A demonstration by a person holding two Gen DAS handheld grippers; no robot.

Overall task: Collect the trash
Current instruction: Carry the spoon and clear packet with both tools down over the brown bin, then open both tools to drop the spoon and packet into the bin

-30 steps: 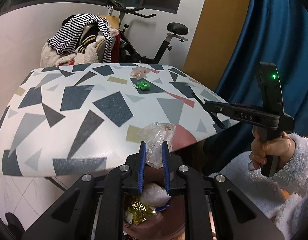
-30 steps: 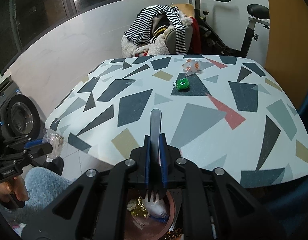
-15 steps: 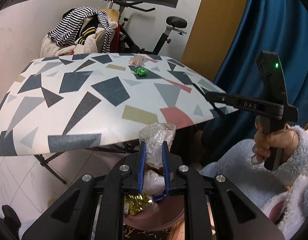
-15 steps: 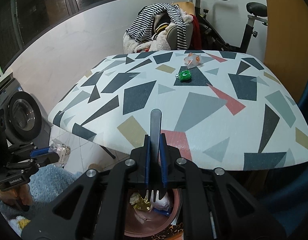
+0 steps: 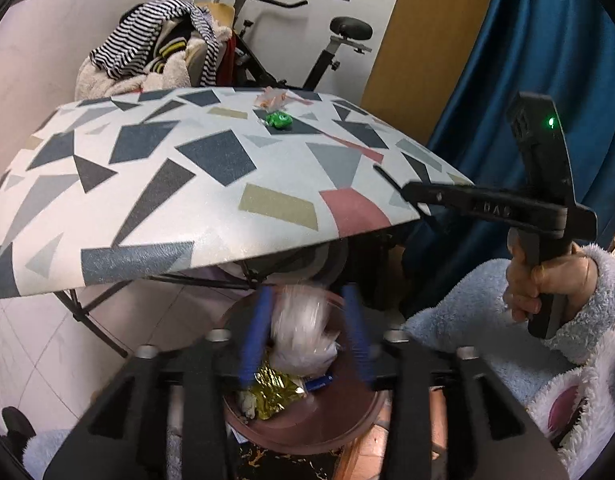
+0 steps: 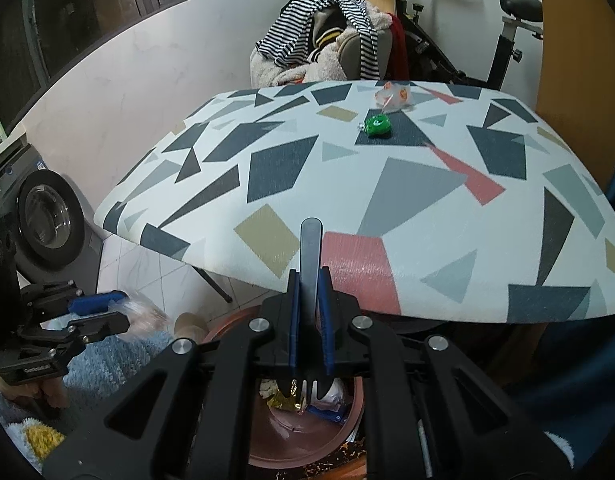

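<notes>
Over a brown bin (image 5: pixel 307 420) below the near edge of a patterned table (image 5: pixel 211 184): left gripper (image 5: pixel 307 320) spread wide, blurred clear plastic wrapper (image 5: pixel 303 328) loose between its blue fingers (image 5: pixel 257 332), above gold foil (image 5: pixel 275 396) in the bin. Right gripper (image 6: pixel 309 320) clamped narrow on a grey fork (image 6: pixel 310 256), tines down over the bin. On the far side of the table, a green candy (image 6: pixel 377 126) just beside a crumpled wrapper (image 6: pixel 393 96).

Table cover (image 6: pixel 419 184): matt woven cloth. Fork (image 6: pixel 310 252): smooth dull metal. Bin (image 5: pixel 307 420): glossy plastic. Wrapper (image 5: pixel 273 394): shiny gold foil.
</notes>
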